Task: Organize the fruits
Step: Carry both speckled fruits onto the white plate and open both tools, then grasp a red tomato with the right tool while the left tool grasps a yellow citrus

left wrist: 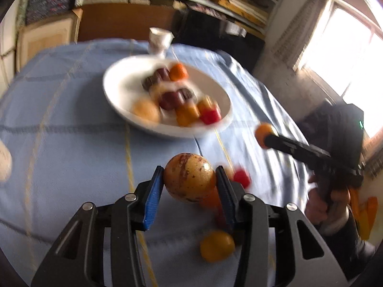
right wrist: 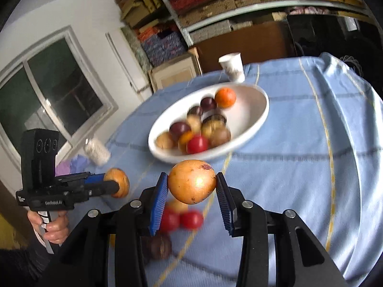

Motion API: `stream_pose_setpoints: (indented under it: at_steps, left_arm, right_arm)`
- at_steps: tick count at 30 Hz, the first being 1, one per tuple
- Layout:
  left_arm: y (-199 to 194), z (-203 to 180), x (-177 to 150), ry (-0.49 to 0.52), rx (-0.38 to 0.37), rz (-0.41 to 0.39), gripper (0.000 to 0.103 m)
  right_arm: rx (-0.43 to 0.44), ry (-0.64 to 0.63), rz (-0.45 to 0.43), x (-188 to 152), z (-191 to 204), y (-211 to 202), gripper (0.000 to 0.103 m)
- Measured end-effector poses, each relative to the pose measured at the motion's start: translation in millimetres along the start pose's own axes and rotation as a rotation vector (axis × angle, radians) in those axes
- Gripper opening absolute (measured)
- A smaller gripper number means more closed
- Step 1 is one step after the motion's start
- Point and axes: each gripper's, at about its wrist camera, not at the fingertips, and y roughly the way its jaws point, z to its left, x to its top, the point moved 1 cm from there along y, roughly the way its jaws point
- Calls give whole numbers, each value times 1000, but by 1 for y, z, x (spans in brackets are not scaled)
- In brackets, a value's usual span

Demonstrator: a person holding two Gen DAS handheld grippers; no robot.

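A: Left wrist view first, biggest item down. A blue checked tablecloth (left wrist: 71,143) is spread over the table, and a white bowl (left wrist: 115,100) is set mid-table, already heaped with fruit. A spotted yellow-brown fruit (left wrist: 189,178) is clamped between the blue pads of the left gripper (left wrist: 189,181), held above the cloth short of the bowl.

B: And the right side?

A: A golden round fruit (right wrist: 192,184) is pinched by the right gripper (right wrist: 192,186), jaws closed on it, also short of the bowl's near rim. Loose pieces are left on the cloth below: red fruits (right wrist: 191,219), a dark brown fruit (right wrist: 160,247), a yellow fruit (left wrist: 216,245).

B: Risks?

A: Both fruits are held only at their sides, smooth and round, so a slip is judged likely if swung fast; heavy blur is noted. With two grippers heading for one bowl, a clash over it is possible. The heap could be knocked and fruit rolled out over the low rim. A paper cup (right wrist: 231,68) behind the bowl could be tipped by overreach
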Motion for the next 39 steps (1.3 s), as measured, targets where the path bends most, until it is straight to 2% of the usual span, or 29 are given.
stream_pose_setpoints:
  at_steps: [4,8,10,11,12,13,14,15,19,20,21,23,26,28,31,36,39]
  left_arm:
    - [18,14,47,2,100,-65,44]
    - [42,32,79,-37,120,-70,44]
    - [52,37,89,-45,152,-81,44]
    - [55,40,92,-54,164,-90,52]
    - [55,41,92,-68,169,-96,70]
    - [50,41,92,-88,171,-116,77]
    - [46,39,90,-91,169,-136,86]
    - [40,36,87,-87,170,-158,90]
    - [11,16,67,-26,215,-189,91]
    - [3,13,57,-26,222,-206,97]
    - [-1,12,49,-27,227,-215,98]
    - [-6,9,30,-14,238,-215,98]
    - [-6,5,1,17,238,-170,98]
    - [-7,-1,-13,46,191,-136,98]
    - [-17,-9,-29,79,136,-138,98]
    - [-31,-18,-42,125,173,-180,98]
    - [-32,-19,-45,141,221,-188,98]
  right_arm:
    - [-79,7,-42,29,-6,24,41]
    - [-111,63,-66,48,-22,48,41]
    - [-98,101,-58,55,-30,59,43]
    - [-94,114,-56,57,-33,61,52]
    - [-91,123,-55,57,-34,62,57]
    - [-89,126,-57,57,-34,60,58]
    - [-86,119,-58,55,-33,56,58]
    - [-84,109,-56,54,-31,53,58]
    - [-51,80,-75,46,-18,31,58]
    - [-41,78,-75,41,-16,26,58]
    - [-27,72,-71,34,-12,22,58]
    - [-36,46,-53,21,-6,18,58]
    - [-63,-23,-15,2,6,16,58]
    - [-48,-51,14,-10,13,12,56]
    - [-7,-85,73,-22,26,9,53]
    - [-13,-135,131,-38,38,11,48]
    - [-32,-167,146,-42,42,14,46]
